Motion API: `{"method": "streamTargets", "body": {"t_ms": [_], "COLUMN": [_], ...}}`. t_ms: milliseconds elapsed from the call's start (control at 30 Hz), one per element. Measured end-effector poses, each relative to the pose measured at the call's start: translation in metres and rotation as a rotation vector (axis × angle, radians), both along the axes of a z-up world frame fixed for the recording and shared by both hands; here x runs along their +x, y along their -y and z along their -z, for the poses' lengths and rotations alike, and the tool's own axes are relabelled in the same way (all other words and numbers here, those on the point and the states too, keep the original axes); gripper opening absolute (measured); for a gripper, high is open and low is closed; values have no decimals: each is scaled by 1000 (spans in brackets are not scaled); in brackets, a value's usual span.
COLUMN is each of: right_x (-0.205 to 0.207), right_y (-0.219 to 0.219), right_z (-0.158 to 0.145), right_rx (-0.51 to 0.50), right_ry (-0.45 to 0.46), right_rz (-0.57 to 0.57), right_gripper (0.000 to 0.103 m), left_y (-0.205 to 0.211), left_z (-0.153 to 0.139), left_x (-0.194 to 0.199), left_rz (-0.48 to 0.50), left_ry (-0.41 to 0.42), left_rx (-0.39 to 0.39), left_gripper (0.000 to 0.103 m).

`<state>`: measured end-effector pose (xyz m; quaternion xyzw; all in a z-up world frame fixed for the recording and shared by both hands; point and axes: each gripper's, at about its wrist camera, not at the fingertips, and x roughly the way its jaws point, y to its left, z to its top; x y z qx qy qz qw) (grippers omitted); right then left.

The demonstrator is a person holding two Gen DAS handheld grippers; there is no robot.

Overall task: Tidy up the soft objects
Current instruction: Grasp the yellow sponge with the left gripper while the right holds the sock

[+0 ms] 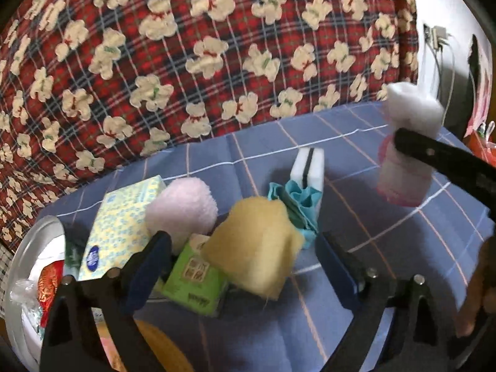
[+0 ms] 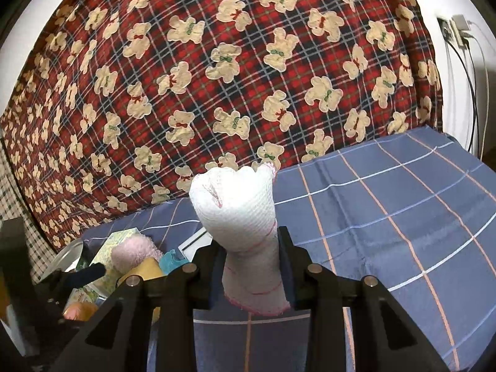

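My right gripper (image 2: 249, 259) is shut on a rolled white cloth with pink edging (image 2: 241, 214), held upright above the blue checked cloth; it also shows in the left wrist view (image 1: 409, 142). My left gripper (image 1: 245, 254) is open, its jaws either side of a yellow fluffy cloth (image 1: 257, 248) without pinching it. Behind lie a pink fluffy roll (image 1: 183, 207), a teal cloth (image 1: 294, 204), a white-and-black sponge (image 1: 308, 167), a yellow tissue pack (image 1: 121, 226) and a green tissue pack (image 1: 195, 276).
A metal bowl (image 1: 34, 241) with wrapped items sits at the left edge. A red plaid teddy-bear blanket (image 2: 217, 77) rises behind the blue checked table cloth (image 2: 387, 217). Wall sockets with cables (image 2: 458, 34) are at the far right.
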<state>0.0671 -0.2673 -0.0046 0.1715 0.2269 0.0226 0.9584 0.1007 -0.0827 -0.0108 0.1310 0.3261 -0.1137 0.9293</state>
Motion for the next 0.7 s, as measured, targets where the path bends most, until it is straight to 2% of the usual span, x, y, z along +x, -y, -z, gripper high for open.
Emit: {"method": "streamTargets", "body": {"t_ms": [100, 167, 200, 233, 267, 333, 500, 700], "right_x": [0, 0, 0, 0, 1, 1, 0, 0], "right_y": [0, -1, -1, -1, -1, -1, -1, 4], "right_z": [0, -1, -2, -2, -2, -2, -2, -3], "right_rx": [5, 5, 4, 3, 3, 4, 3, 17], "right_ry": [0, 2, 3, 4, 4, 5, 6, 13], "right_rz": [-1, -5, -6, -8, -9, -9, -7, 8], "right_gripper": [35, 35, 35, 35, 35, 35, 35, 35], "left_y": [10, 11, 12, 12, 12, 11, 20, 5], "left_z": [10, 15, 17, 20, 23, 31, 32, 19], "left_x": [11, 18, 21, 25, 28, 34, 23, 2], "left_rz": [-13, -21, -20, -24, -28, -21, 9, 20], "left_ry": [-26, -50, -62, -86, -98, -136, -91, -32], "left_rx": [52, 52, 43, 30, 25, -1, 19, -99], "left_gripper": [95, 95, 91, 76, 67, 59, 43, 40]}}
